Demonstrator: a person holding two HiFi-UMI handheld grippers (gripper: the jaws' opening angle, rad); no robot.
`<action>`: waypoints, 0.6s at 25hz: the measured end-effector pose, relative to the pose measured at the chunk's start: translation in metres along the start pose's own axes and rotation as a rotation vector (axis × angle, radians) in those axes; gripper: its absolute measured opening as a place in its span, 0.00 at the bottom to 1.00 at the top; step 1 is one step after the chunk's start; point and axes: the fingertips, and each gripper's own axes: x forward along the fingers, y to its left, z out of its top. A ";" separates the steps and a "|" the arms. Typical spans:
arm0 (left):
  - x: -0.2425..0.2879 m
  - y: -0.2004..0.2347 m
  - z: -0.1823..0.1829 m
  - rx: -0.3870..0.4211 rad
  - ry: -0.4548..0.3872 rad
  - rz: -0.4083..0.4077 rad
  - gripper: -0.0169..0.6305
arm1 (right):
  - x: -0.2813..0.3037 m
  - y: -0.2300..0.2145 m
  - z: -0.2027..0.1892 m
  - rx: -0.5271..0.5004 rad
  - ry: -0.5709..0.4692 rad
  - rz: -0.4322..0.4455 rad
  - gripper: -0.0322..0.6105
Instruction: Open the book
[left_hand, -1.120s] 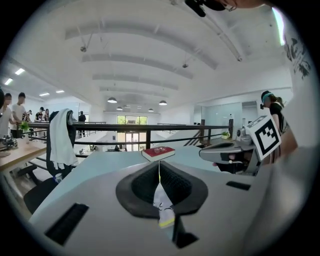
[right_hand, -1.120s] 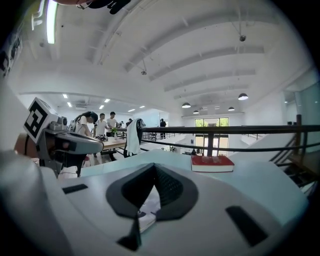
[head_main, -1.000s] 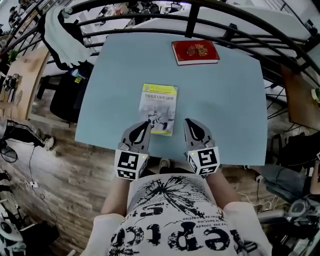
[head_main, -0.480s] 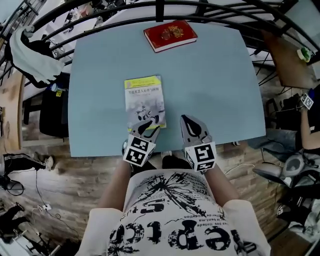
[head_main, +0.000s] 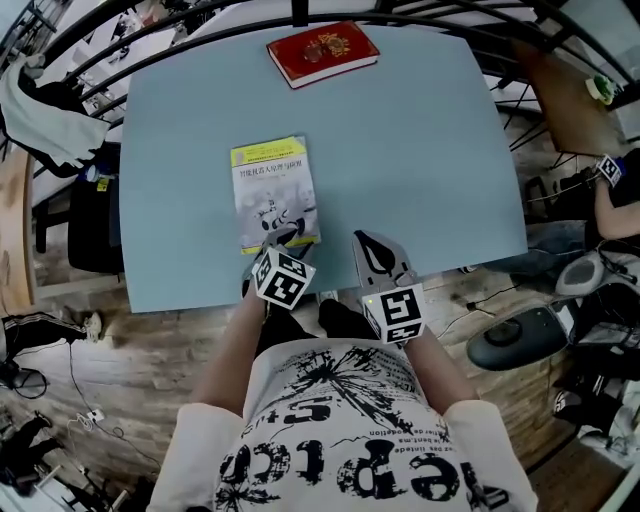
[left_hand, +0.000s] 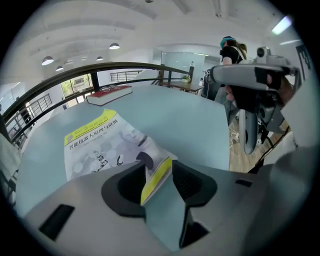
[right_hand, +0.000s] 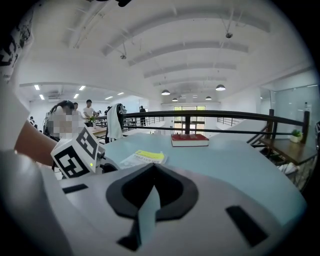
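Observation:
A thin book with a yellow-and-white cover (head_main: 272, 190) lies shut on the pale blue table (head_main: 420, 150), near its front edge. My left gripper (head_main: 271, 250) points steeply down at the book's near edge. Its jaws have just been opening and stand open. In the left gripper view the book's (left_hand: 95, 145) yellow near corner sits between the jaws of that gripper (left_hand: 159, 167), lifted a little. My right gripper (head_main: 362, 240) hovers beside the book's right side, over the table's front edge. In the right gripper view the jaw tips of the right gripper (right_hand: 152, 167) meet with nothing between them.
A red hardback book (head_main: 322, 52) lies at the table's far edge. A black railing (head_main: 300, 10) runs behind the table. A dark chair with clothes (head_main: 70, 150) stands to the left. Wooden floor lies below the front edge.
My left gripper has dropped and tipped downward onto the book's near edge, and its jaws have opened. The right gripper sank slightly. The book has not shifted on the table.

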 end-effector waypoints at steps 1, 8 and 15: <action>0.002 0.001 -0.001 0.003 0.011 0.003 0.30 | -0.001 -0.001 -0.001 0.000 0.001 0.000 0.07; 0.005 0.001 -0.006 0.038 0.040 0.042 0.23 | -0.008 -0.011 -0.006 0.010 -0.004 -0.003 0.07; -0.012 0.009 0.002 0.003 -0.022 0.061 0.09 | -0.007 -0.004 -0.002 0.006 -0.007 0.020 0.07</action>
